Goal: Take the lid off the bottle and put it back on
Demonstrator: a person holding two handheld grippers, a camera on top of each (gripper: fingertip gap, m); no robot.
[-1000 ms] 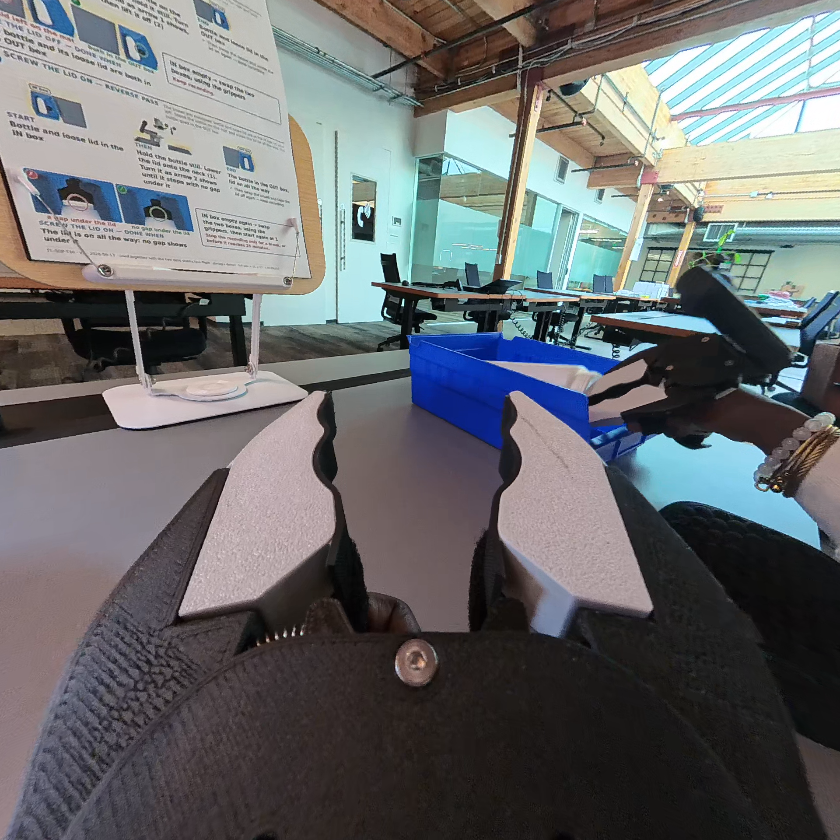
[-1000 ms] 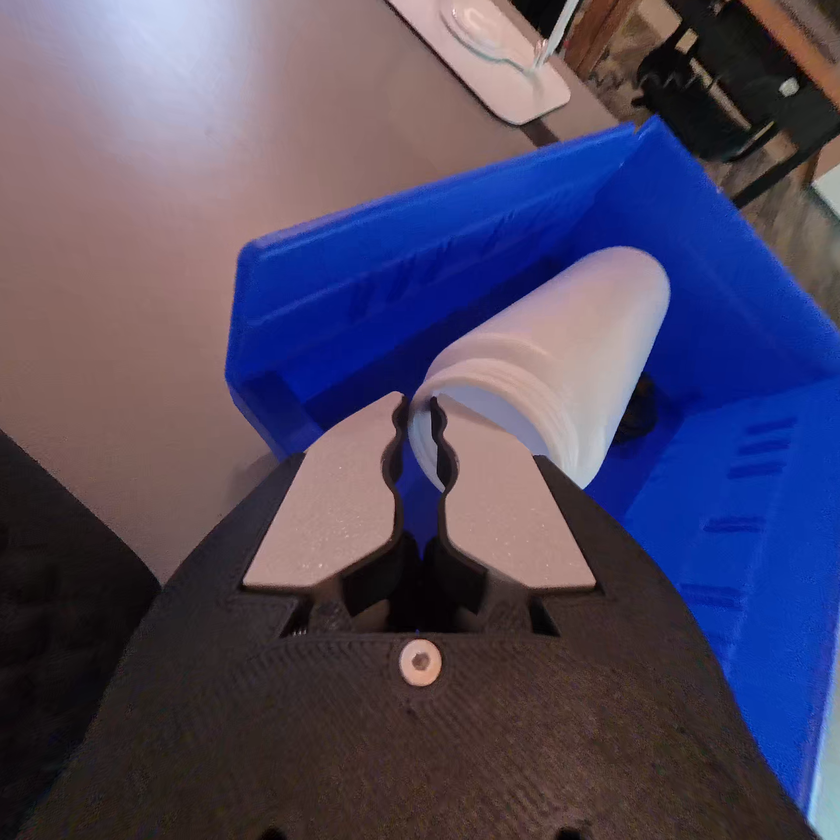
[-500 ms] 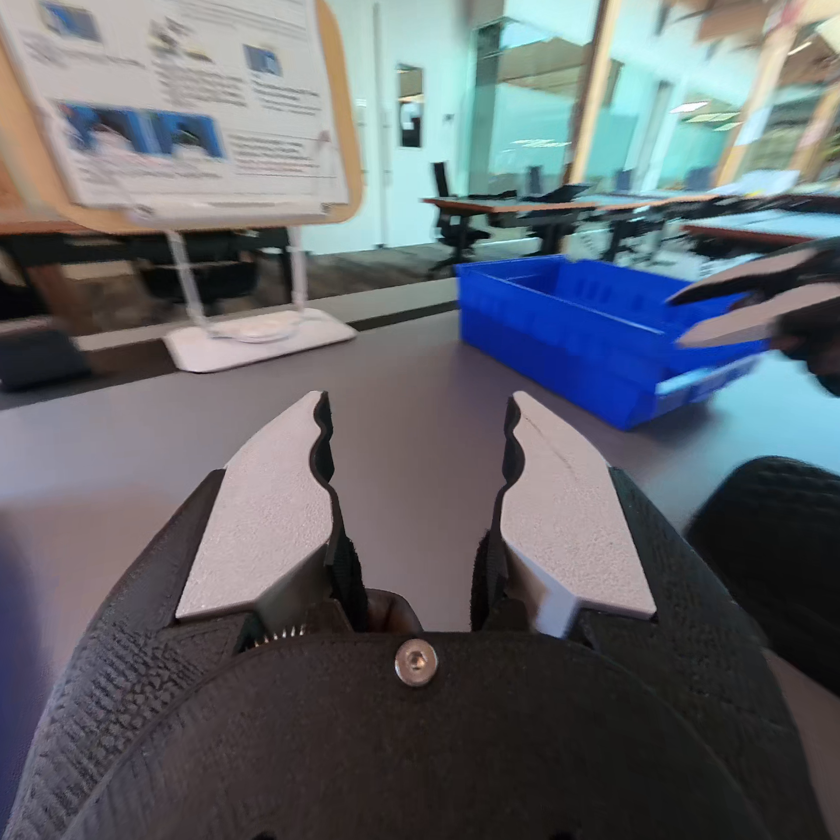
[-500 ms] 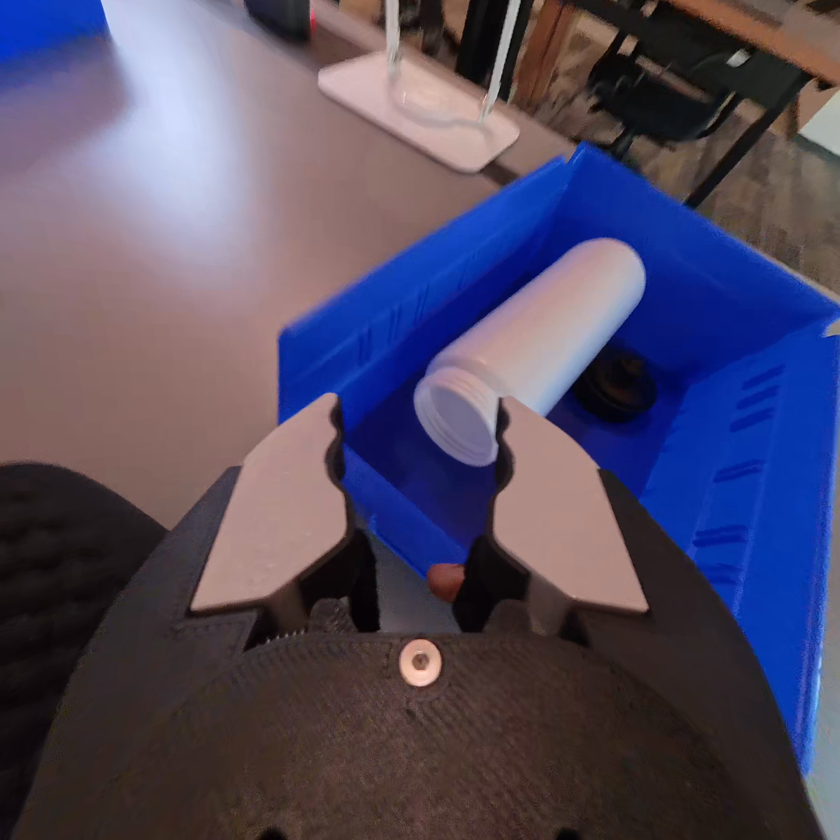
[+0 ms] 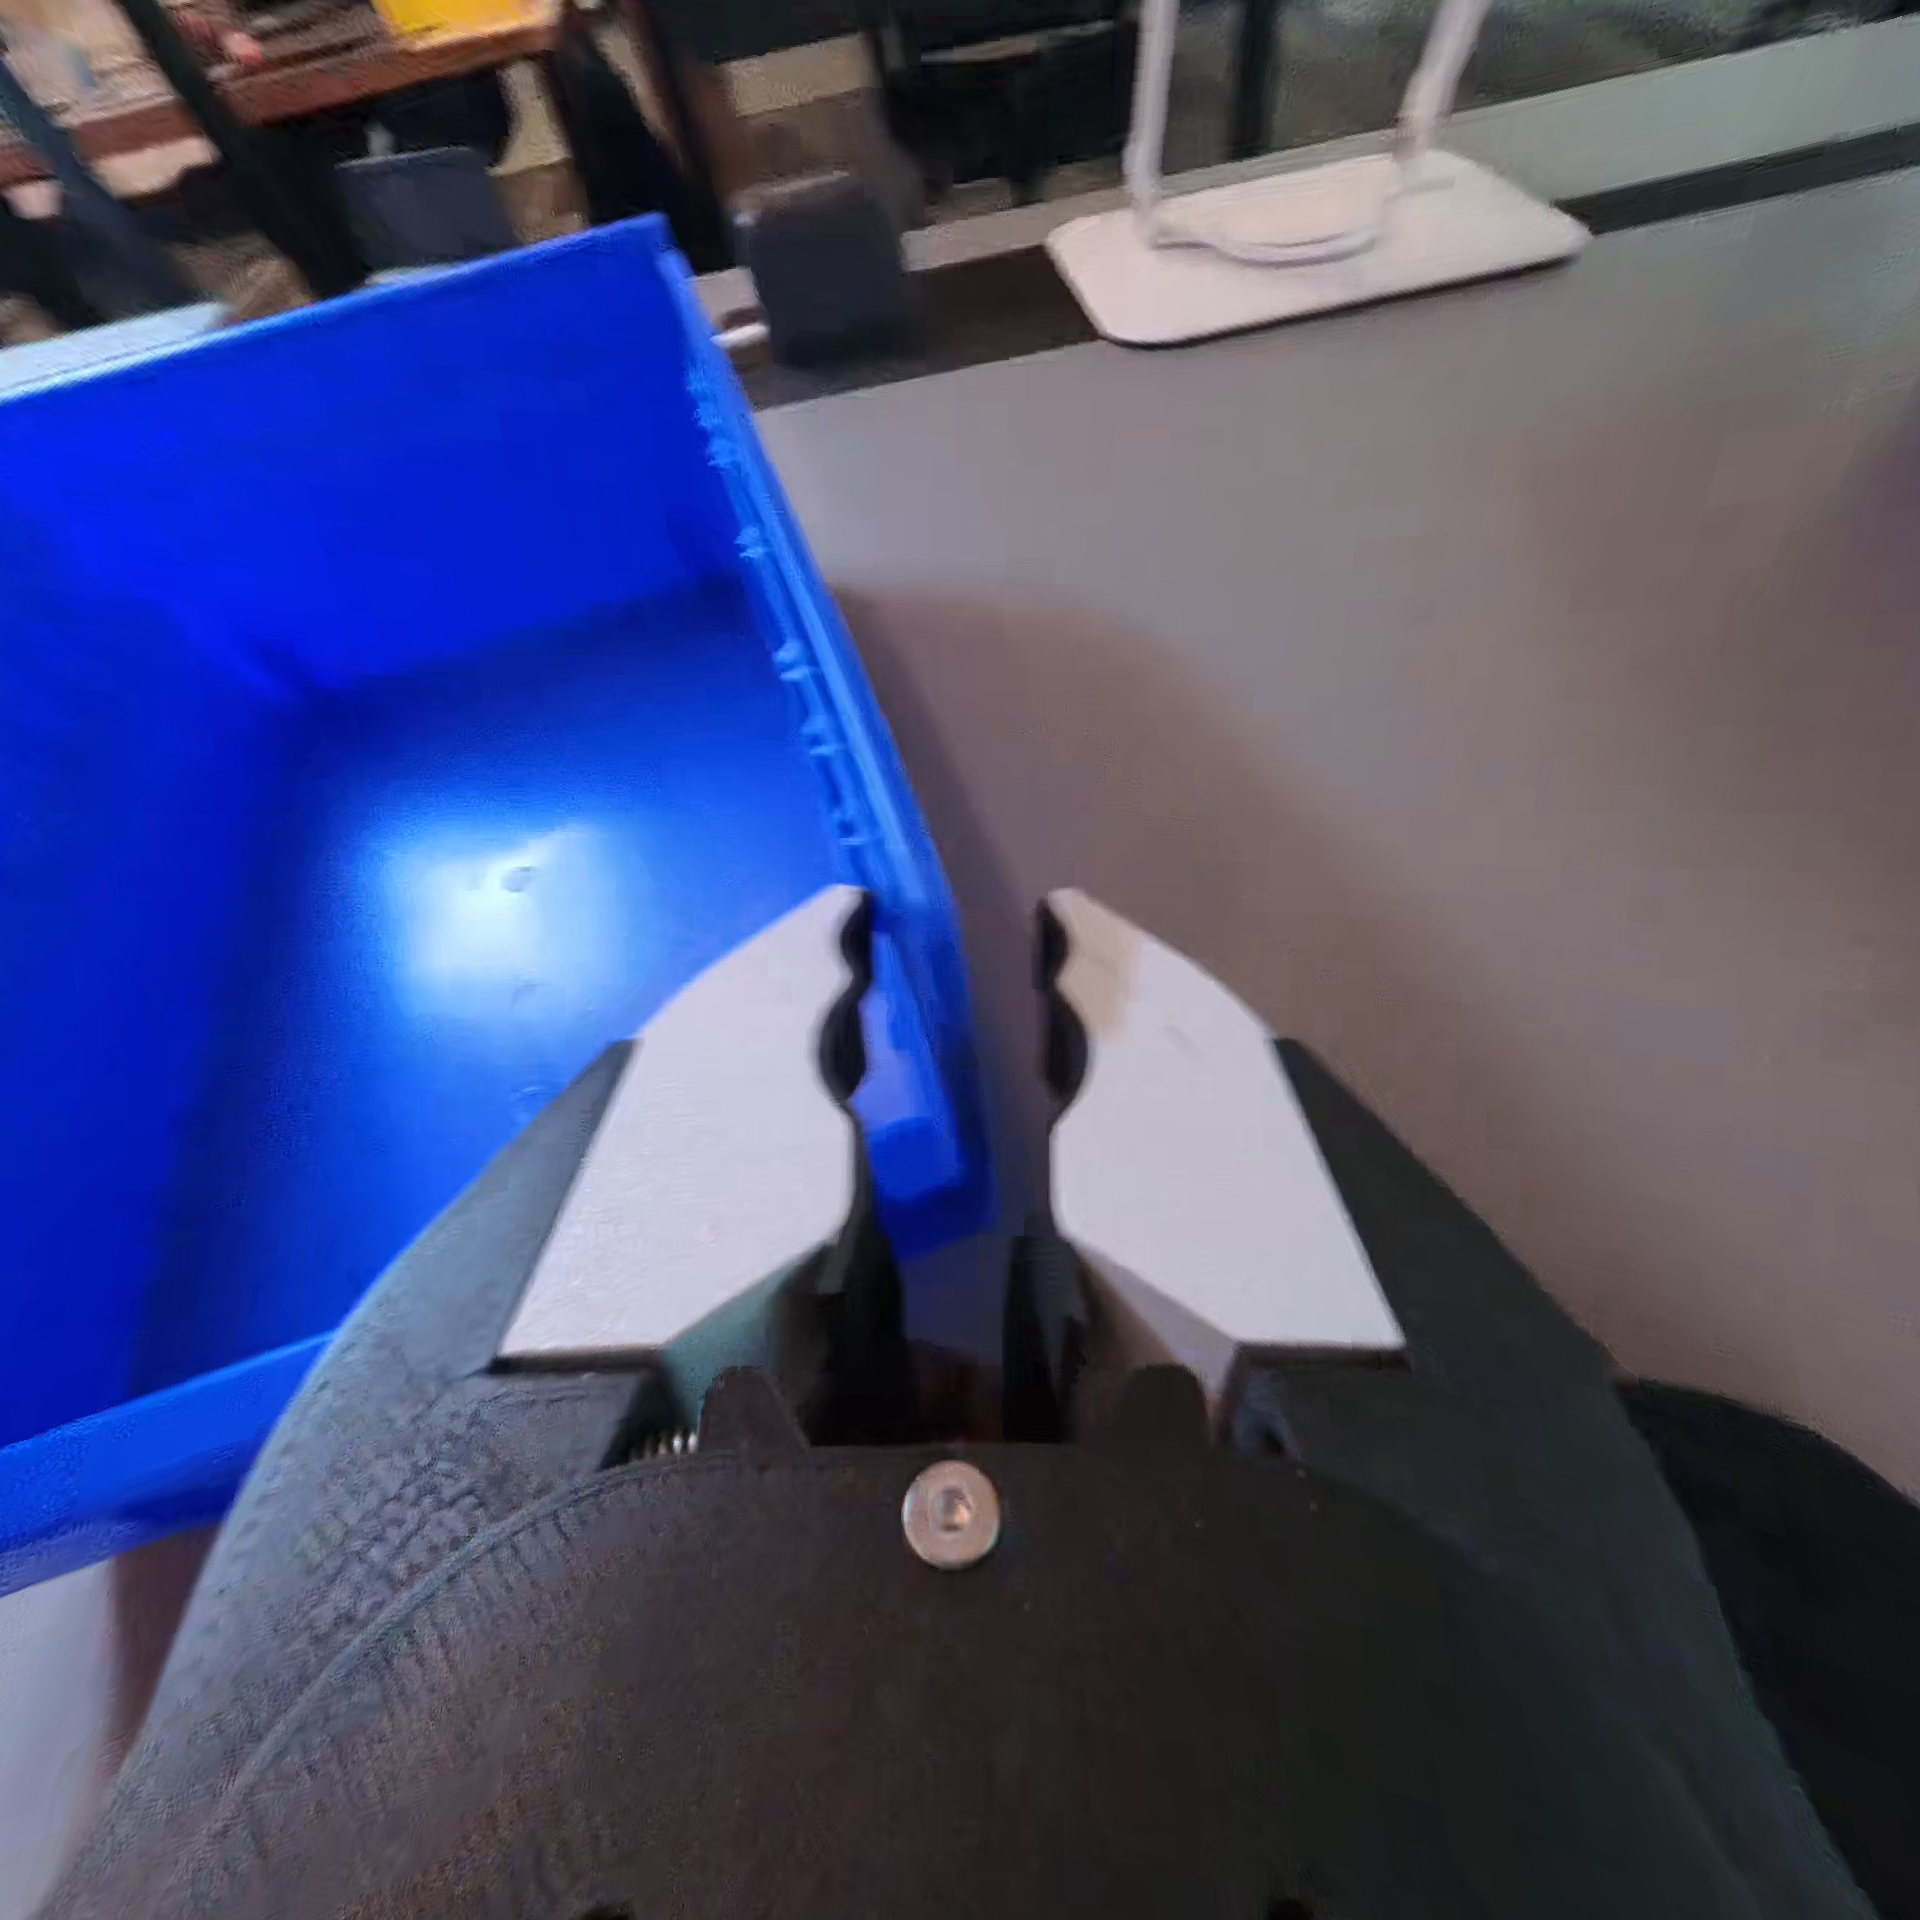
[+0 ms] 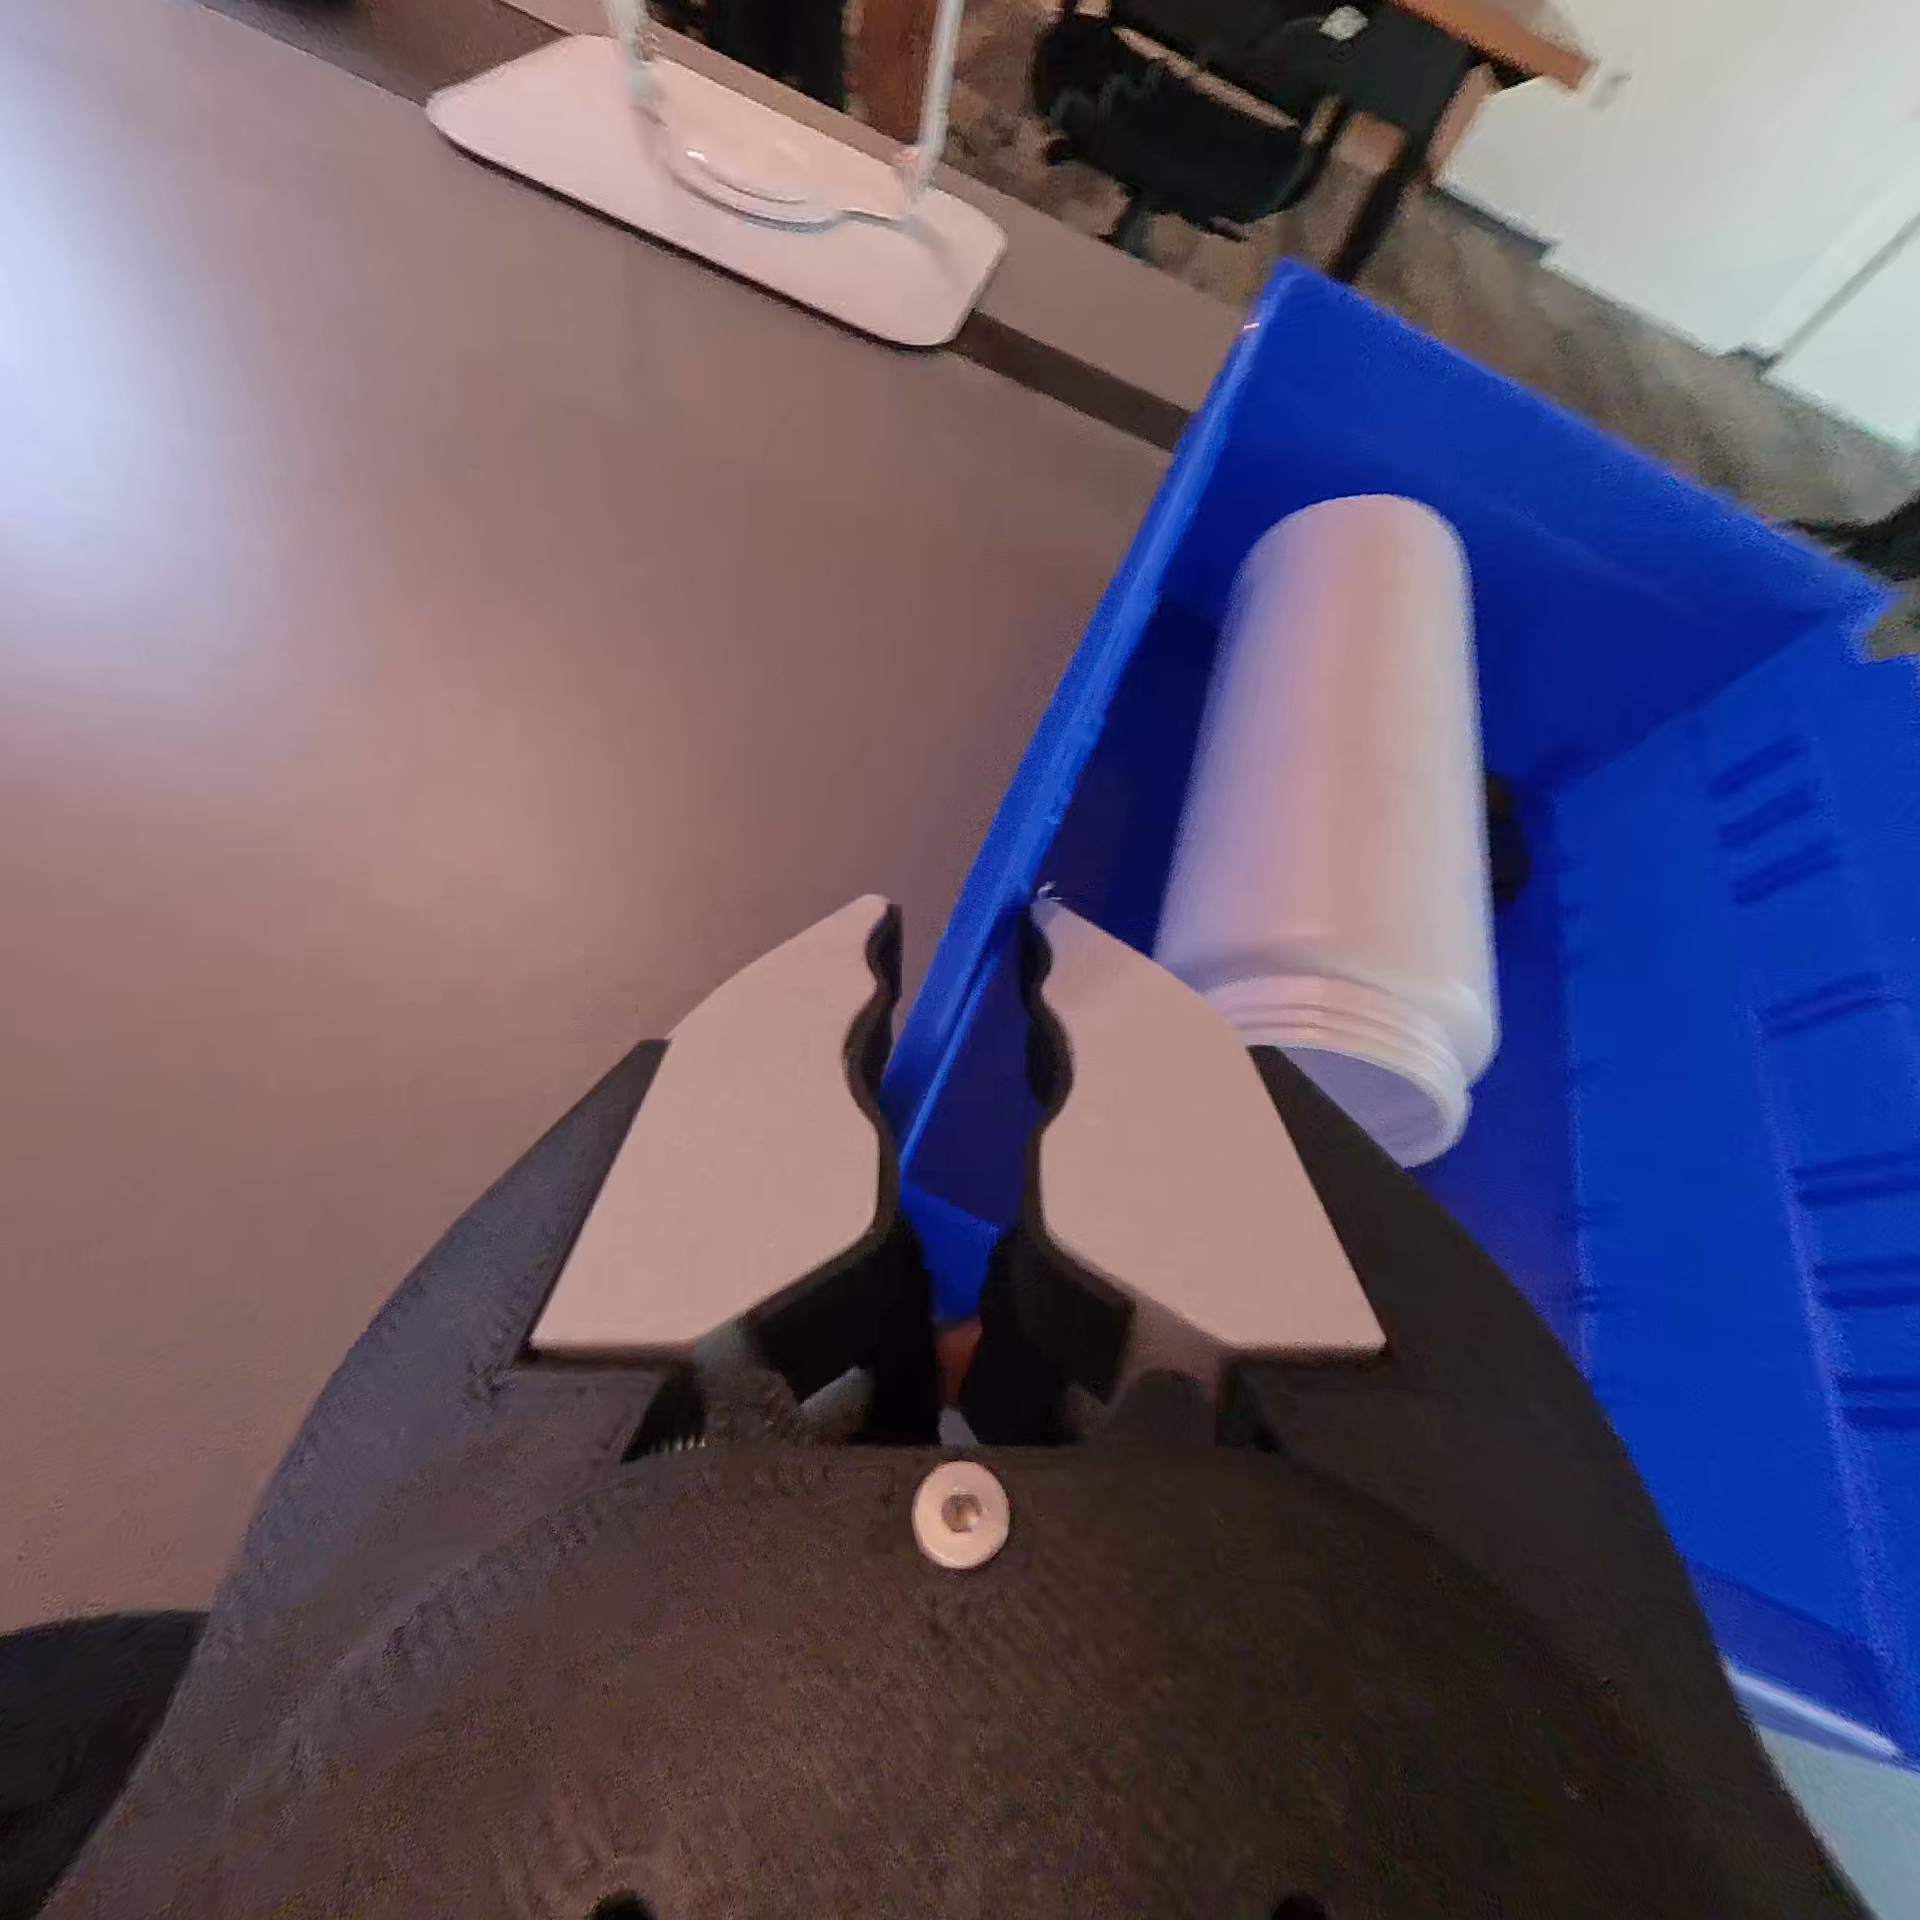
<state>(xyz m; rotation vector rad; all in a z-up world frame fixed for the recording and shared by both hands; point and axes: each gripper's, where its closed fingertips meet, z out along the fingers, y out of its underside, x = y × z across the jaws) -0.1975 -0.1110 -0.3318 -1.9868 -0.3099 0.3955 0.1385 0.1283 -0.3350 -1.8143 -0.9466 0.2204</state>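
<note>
A white bottle [image 6: 1340, 810] without its lid lies on its side in a blue bin [image 6: 1714, 1039], its open neck toward me. A black lid [image 6: 1501, 842] shows only partly behind the bottle. My right gripper [image 6: 961, 920] straddles this bin's left wall, and its jaws are closed on the rim. My left gripper [image 5: 951, 914] straddles the right wall of a second, empty blue bin [image 5: 312, 499]. Its jaws are narrowed. The left finger touches the wall and a gap shows at the right finger.
Both bins stand on a grey table [image 5: 1455, 727]. A white stand base [image 5: 1320, 249] sits at the table's far edge and also shows in the right wrist view [image 6: 717, 177]. A small dark object [image 5: 826, 270] stands behind the empty bin. Office chairs and desks lie beyond. The tips of one gripper are about 40 centimetres away from the tips of the other.
My right gripper let go of the bottle's neck, opened, moved to the bin's left wall and closed on it. My left gripper swung left to the empty bin and its jaws narrowed around the wall.
</note>
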